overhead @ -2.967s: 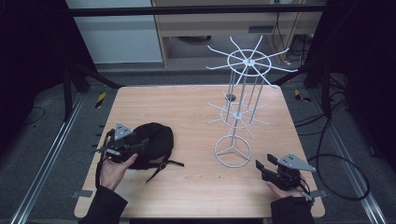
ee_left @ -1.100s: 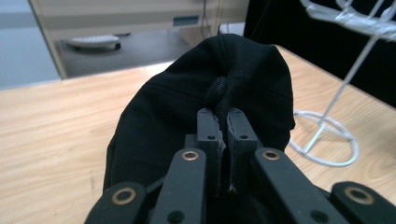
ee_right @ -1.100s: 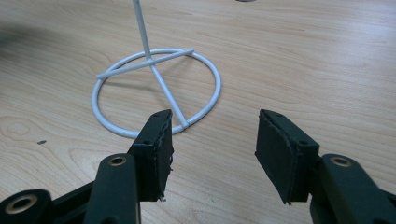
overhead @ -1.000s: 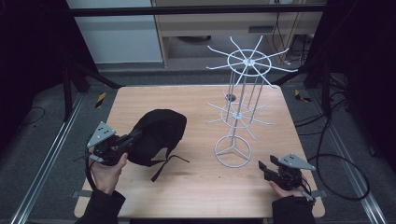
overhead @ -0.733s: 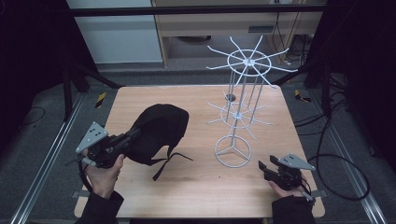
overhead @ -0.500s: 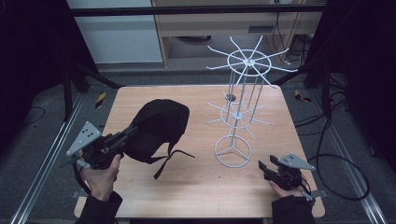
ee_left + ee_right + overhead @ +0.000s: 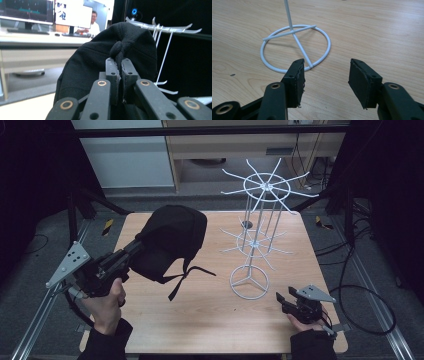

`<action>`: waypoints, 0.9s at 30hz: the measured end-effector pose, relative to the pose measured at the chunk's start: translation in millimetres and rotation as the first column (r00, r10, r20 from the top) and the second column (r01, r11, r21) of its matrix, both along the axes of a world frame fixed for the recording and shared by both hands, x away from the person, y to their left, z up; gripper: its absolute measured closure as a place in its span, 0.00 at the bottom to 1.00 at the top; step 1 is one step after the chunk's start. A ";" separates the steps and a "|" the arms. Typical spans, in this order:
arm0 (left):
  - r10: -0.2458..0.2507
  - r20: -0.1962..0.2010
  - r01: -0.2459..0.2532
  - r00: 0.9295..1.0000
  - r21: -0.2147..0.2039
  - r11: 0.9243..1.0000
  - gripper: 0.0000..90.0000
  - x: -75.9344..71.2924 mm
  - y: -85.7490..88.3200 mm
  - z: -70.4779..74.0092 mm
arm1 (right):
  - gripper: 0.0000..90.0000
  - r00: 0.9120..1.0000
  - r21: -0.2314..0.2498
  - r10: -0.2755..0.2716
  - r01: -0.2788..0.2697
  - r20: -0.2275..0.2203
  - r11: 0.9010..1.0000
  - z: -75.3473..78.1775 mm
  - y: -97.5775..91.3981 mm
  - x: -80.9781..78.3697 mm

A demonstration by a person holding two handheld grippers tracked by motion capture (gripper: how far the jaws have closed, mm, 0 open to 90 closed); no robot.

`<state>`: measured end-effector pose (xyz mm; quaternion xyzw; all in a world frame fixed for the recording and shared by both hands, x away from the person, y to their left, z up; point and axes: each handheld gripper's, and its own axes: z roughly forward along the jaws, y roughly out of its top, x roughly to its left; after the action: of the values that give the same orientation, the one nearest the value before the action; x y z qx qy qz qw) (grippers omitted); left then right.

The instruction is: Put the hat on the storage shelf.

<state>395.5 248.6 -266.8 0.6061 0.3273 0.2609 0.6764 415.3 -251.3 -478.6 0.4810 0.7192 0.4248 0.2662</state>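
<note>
- Right gripper (image 7: 286, 301) rests on the table (image 7: 210, 320) near edge, jaws apart, empty, just short of the rack (image 7: 250, 282) base.
- Left gripper (image 7: 131, 251) pinches a fold of the black cap (image 7: 172, 237), lifted above the table's left side.
- The white wire rack stands right of the cap, apart from it.
- A desk with monitors (image 7: 25, 10) lies beyond.

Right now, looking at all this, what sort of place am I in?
Probably a lab or office workroom set up for recording. A wooden table stands inside a dark metal frame, cables trail over the floor, and computer monitors sit on a desk behind.
</note>
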 end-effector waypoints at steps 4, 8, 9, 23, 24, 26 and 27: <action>-0.008 0.022 0.009 1.000 -0.026 1.000 0.95 0.4 -3.2 10.2 | 0.52 1.000 0.000 0.000 0.000 -0.001 1.000 -0.1 -0.2 0.2; -0.011 0.048 0.013 0.999 -0.053 0.998 0.95 0.7 -6.9 21.7 | 0.52 1.000 0.000 -0.001 0.001 -0.001 1.000 -0.1 -0.5 0.3; -0.011 0.054 0.014 0.999 -0.061 0.998 0.95 0.9 -7.7 24.5 | 0.52 1.000 -0.001 -0.001 0.001 0.000 1.000 -0.2 -0.5 0.4; -0.057 0.086 0.063 0.995 -0.077 0.995 0.95 10.6 -38.5 49.5 | 0.52 1.000 0.001 0.002 -0.002 0.001 1.000 0.0 -0.7 0.5; -0.061 0.082 0.067 0.995 -0.076 0.995 0.95 12.0 -41.7 49.8 | 0.52 1.000 0.002 0.001 -0.001 0.001 1.000 0.1 -0.6 0.5; -0.070 0.073 0.075 0.995 -0.069 0.995 0.95 15.1 -47.5 49.8 | 0.52 1.000 0.007 0.001 -0.001 -0.003 1.000 0.5 -0.5 0.1; -0.075 0.068 0.079 0.995 -0.065 0.995 0.95 16.7 -50.0 49.3 | 0.52 1.000 0.008 0.001 -0.001 -0.003 1.000 0.4 -0.5 0.2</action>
<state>412.2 198.6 -217.5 0.5860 0.2898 0.2432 0.7165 415.4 -251.8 -478.2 0.4822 0.7184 0.4269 0.2629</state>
